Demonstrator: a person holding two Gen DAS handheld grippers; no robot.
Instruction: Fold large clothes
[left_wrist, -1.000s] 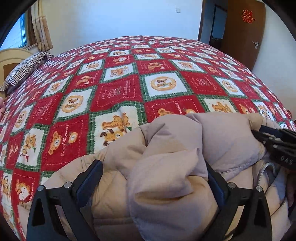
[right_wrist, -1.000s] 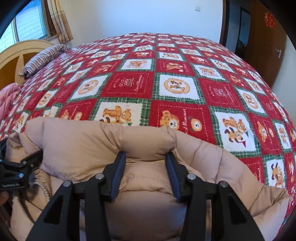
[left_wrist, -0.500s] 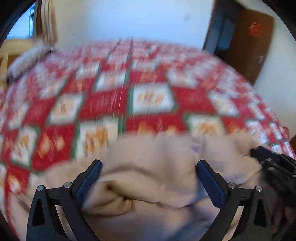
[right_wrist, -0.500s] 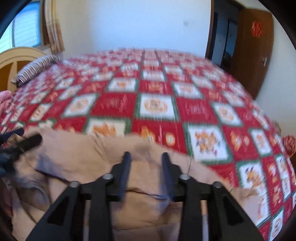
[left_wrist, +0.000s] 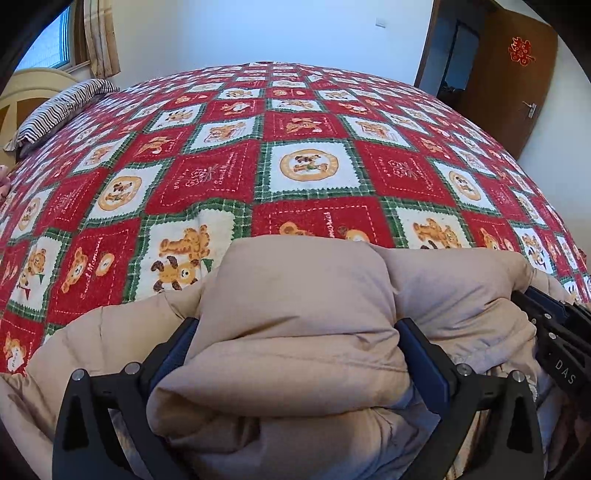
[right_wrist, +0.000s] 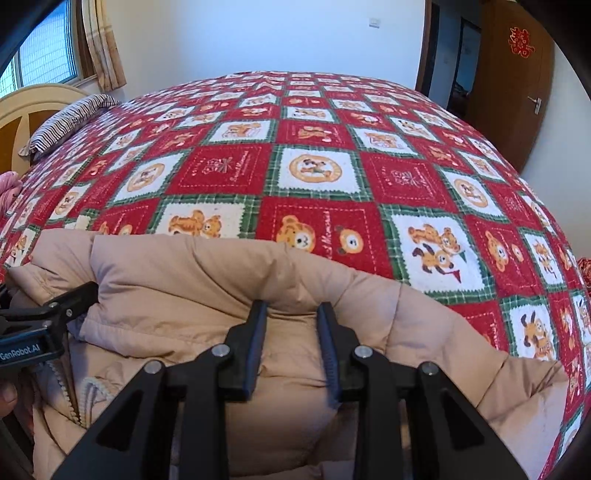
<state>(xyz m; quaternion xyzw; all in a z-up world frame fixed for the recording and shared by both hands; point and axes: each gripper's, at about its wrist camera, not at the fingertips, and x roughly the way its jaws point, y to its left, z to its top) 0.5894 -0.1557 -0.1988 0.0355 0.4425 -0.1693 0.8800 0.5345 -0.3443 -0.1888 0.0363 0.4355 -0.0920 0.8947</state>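
- The bed's red-and-green teddy-bear patchwork quilt (left_wrist: 303, 173) carries the puffy beige padded jacket (left_wrist: 295, 314) at its near edge.
- My left claw (left_wrist: 295, 354), wide apart, brackets a thick fold.
- My right claw (right_wrist: 291, 343), just narrowed, pinches a ridge.
- Slippery padding could squirt free, since bulk resists pinching.

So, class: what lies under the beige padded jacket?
The beige padded jacket lies on the bear-patterned bedspread, which shows all around its far edge. Whatever is directly beneath the jacket is covered by its bulk.

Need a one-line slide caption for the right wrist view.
Right gripper pinches a fold of the beige puffer jacket on the bear-print bedspread; left gripper at frame left.
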